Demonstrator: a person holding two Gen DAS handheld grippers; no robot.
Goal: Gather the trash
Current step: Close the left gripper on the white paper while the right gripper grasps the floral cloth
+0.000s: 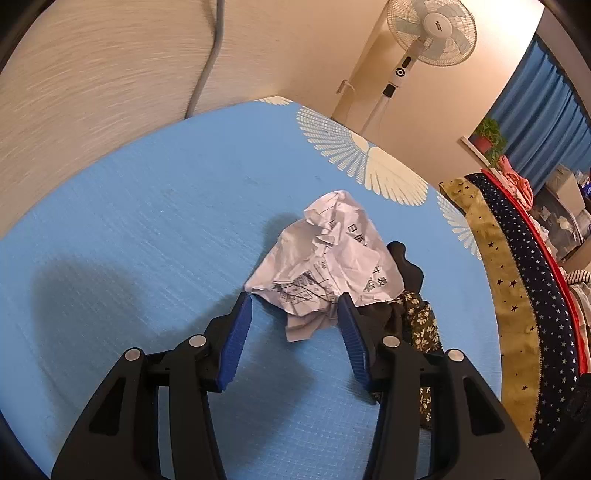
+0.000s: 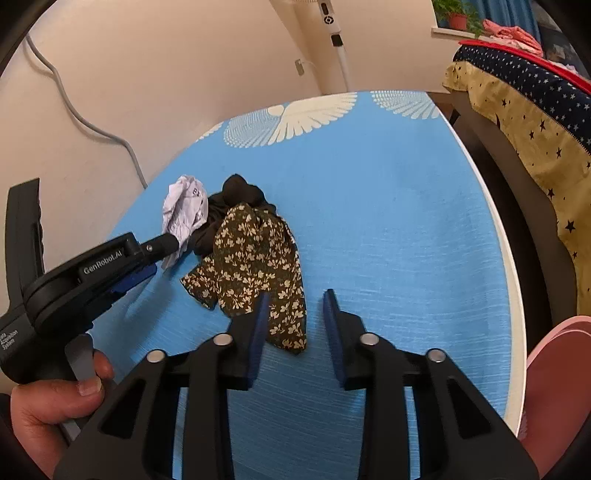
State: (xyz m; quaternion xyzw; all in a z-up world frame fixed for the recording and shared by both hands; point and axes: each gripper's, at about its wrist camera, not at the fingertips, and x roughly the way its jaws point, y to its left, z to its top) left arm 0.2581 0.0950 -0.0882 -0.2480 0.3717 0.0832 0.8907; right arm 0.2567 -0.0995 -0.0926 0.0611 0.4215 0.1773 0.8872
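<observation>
Nearest in the right wrist view, the right claw (image 2: pixel 293 295) hangs over the blue surface (image 2: pixel 406 229) with its jaws spread and nothing between them; its left finger overlaps the near edge of a dark flowered cloth (image 2: pixel 255 258), though whether it touches is hard to tell. At the lower left of that view a hand (image 2: pixel 55 398) holds the other tool by its handle.

A little farther, the left claw (image 1: pixel 295 299) has its jaws spread around the near end of a crumpled paper (image 1: pixel 328 258), the trash to be collected. One blue tip sits at the paper's left corner, the other at its right side. They frame the wad without clearly pinching it. The paper lies on the surface, just left of the flowered cloth and resting against a black cloth (image 2: pixel 236 195) bunched behind it.

Far off stand a fan (image 1: pixel 432 33) by the wall and a star-patterned blanket (image 1: pixel 532 295) to the right.

The step in hand looks like the grasp of the paper. Next the left claw likely needs to ease forward so more of the wad lies between the pads, then close without catching the cloth beside it.
</observation>
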